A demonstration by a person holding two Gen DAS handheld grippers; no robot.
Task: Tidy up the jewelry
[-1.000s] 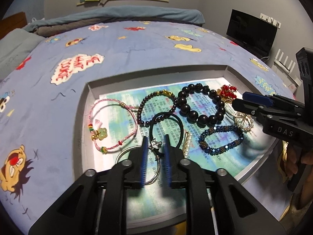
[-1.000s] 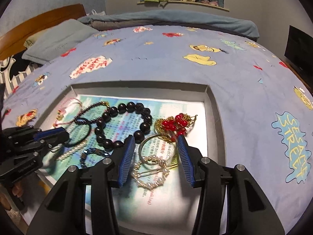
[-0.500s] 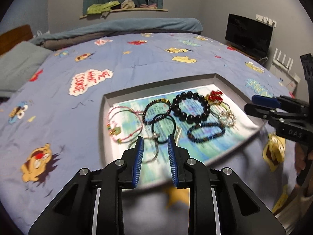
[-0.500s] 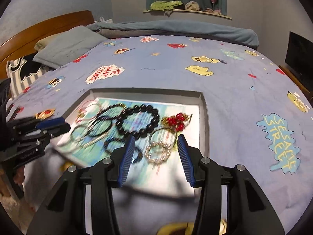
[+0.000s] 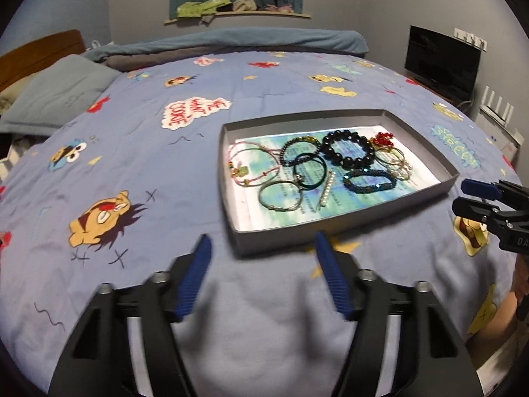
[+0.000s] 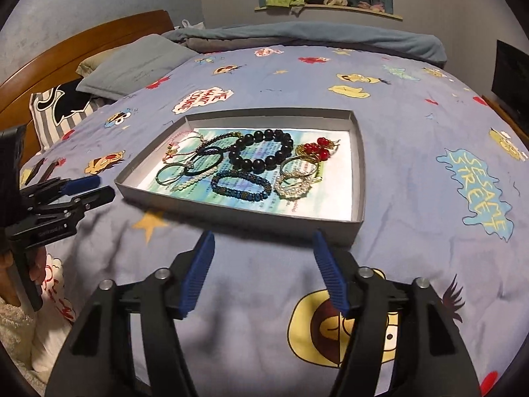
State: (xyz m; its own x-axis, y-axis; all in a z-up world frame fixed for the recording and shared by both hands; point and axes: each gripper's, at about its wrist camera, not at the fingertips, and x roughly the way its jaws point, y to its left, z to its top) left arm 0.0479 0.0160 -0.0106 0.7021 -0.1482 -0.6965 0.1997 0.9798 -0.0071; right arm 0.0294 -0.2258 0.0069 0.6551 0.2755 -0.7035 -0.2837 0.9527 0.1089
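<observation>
Left gripper (image 5: pixel 261 248): jaws wide, empty, over the bedspread (image 5: pixel 139 152), near the tray.
Right gripper (image 6: pixel 263 246): jaws wide, empty, near the tray's near wall.
Tray (image 6: pixel 244 213): lay on the bedspread.
Bracelets (image 6: pixel 261 154): lay inside the tray, on printed paper (image 6: pixel 334 195).

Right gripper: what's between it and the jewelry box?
Only bare bedspread lies between the open right gripper and the jewelry box. The right wrist view shows it.
</observation>
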